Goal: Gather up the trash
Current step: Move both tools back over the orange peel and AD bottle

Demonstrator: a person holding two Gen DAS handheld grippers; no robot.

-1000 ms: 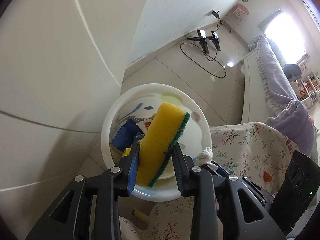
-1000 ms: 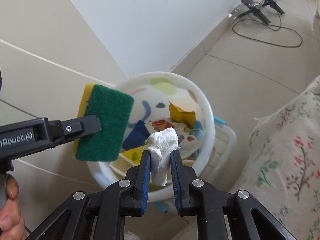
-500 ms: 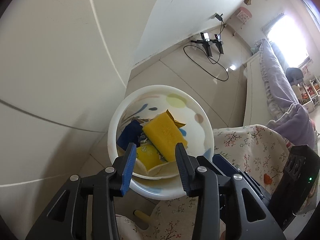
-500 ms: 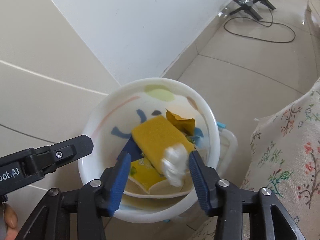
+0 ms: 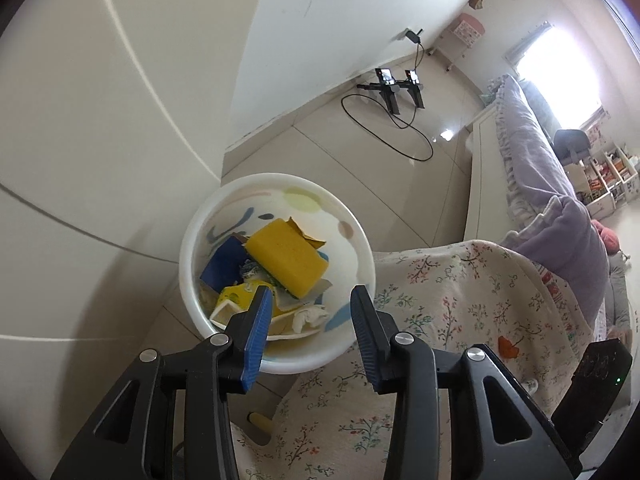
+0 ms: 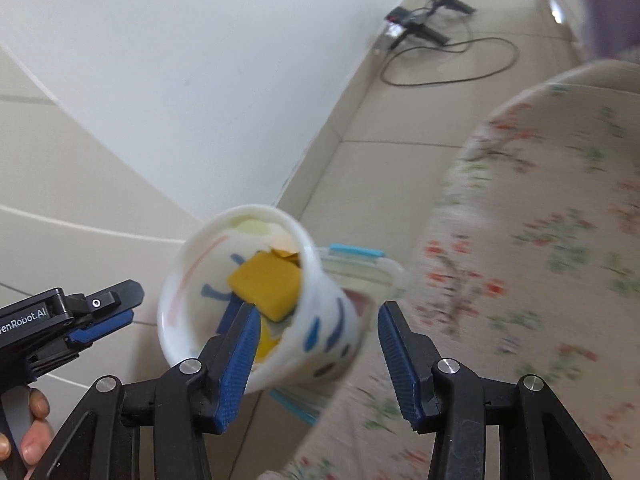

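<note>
Hovering above the white trash bin (image 5: 276,272), the left tool (image 5: 308,320) has its 2 blue-padded jaws parted about halfway and nothing between them; they have just been opening. Inside the bin lies the yellow sponge (image 5: 286,258), flat side up, resting on a blue scrap (image 5: 222,266), a yellow carton piece (image 5: 234,296) and a torn bit of brown card (image 5: 306,236) at its far edge. A crumpled white tissue (image 5: 308,316) sits at the near side of the pile, just right of the left pad.

In the right wrist view (badly blurred on the right side) the right tool (image 6: 316,354) also stands about half open and empty, its jaws having just been opening. Between its pads shows the bin's painted outer wall, not touched by either pad as far as I can tell. The left tool pokes in from the left edge, with a hand (image 6: 28,432) gripping its handle at the lower left corner.

A floral cloth (image 5: 448,304) covers the counter just right of the bin. On the tiled floor (image 5: 360,168) far behind lie a looped black cable (image 5: 400,136) and 2 small black stands (image 5: 394,86). A bed with lilac bedding (image 5: 540,184) runs along the right.
</note>
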